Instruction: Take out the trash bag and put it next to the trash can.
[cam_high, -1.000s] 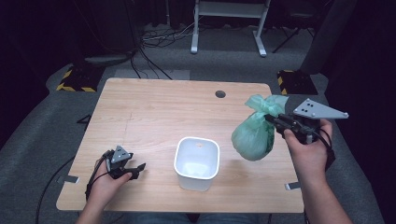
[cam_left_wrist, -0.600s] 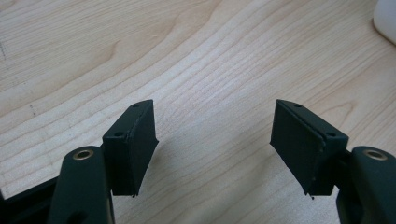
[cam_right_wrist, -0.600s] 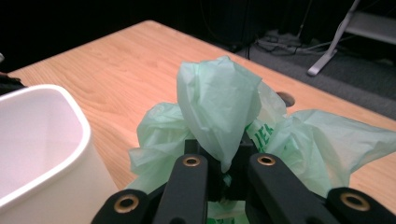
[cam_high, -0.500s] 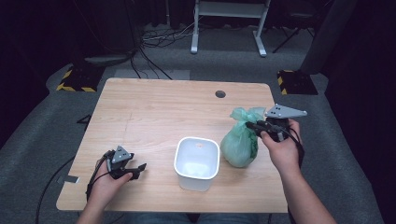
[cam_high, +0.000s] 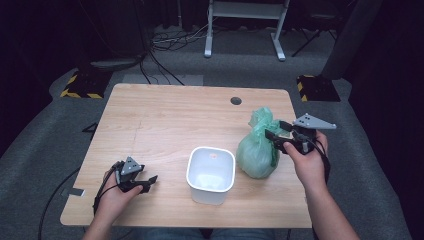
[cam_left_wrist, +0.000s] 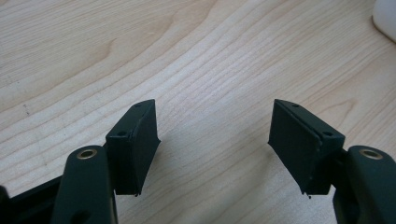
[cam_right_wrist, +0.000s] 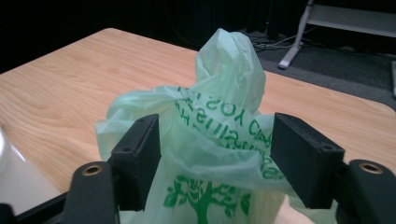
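A pale green plastic bag (cam_high: 256, 152) with a knotted top stands on the wooden table (cam_high: 165, 120), just right of a white square bin (cam_high: 211, 170). My right gripper (cam_high: 275, 130) is at the bag's neck; its jaws have just been opening and now stand wide on either side of the bunched plastic. In the right gripper view the bag (cam_right_wrist: 229, 70) sits between the spread jaws of the right gripper (cam_right_wrist: 215, 158), with its green print showing. My left gripper (cam_high: 149, 183) rests low at the front left of the table, open. In the left gripper view the left gripper (cam_left_wrist: 215, 144) has bare wood between its jaws.
A small round cable hole (cam_high: 236, 100) lies near the table's far edge. Beyond the table, cables (cam_high: 165, 45) and a white stand's feet (cam_high: 245, 30) are on the grey floor. The bin's corner (cam_left_wrist: 385, 18) shows at the top right of the left gripper view.
The right hand came down and leftward with the bag, setting it on the table beside the bin, and its jaws then spread apart. The left hand stayed where it was.
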